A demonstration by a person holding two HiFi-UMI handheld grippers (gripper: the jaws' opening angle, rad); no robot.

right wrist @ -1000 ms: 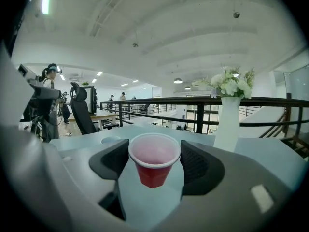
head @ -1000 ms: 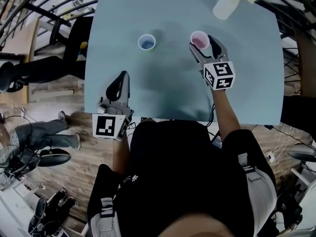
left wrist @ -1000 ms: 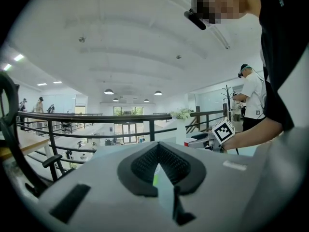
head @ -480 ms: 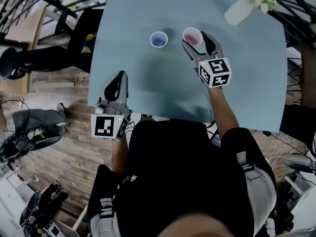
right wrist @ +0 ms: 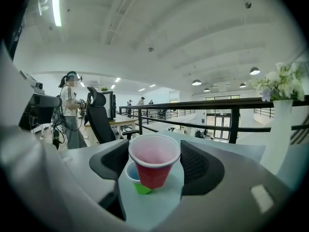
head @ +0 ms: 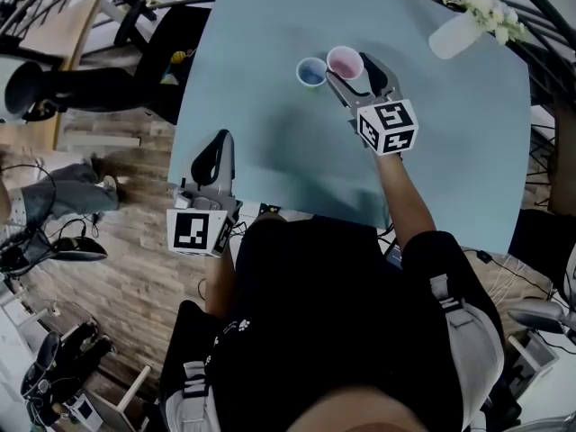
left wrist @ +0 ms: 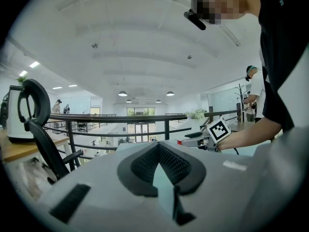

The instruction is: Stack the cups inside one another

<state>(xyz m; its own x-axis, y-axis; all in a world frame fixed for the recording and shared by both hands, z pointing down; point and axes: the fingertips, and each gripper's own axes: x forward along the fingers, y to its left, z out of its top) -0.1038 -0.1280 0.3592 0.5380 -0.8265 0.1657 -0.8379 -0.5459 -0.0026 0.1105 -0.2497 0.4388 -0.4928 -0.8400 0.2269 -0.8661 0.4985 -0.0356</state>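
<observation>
A red cup point(head: 344, 61) with a pale pink inside sits between the jaws of my right gripper point(head: 349, 68), which is shut on it at the far middle of the light blue table point(head: 270, 142). In the right gripper view the red cup point(right wrist: 153, 163) hangs slightly above the table, just right of and partly over a green cup point(right wrist: 136, 181) with a blue inside. That green cup point(head: 311, 72) stands upright right beside the red one. My left gripper point(head: 220, 140) rests shut and empty at the table's near left edge, its pads point(left wrist: 166, 163) meeting at the tips.
A white vase with white flowers point(head: 461, 31) lies at the table's far right corner. A black office chair point(head: 135, 70) stands off the table's left side. A black railing point(right wrist: 231, 112) runs beyond the far edge.
My right gripper carried the red cup leftward, closing most of the gap to the green cup. The left gripper stayed where it was.
</observation>
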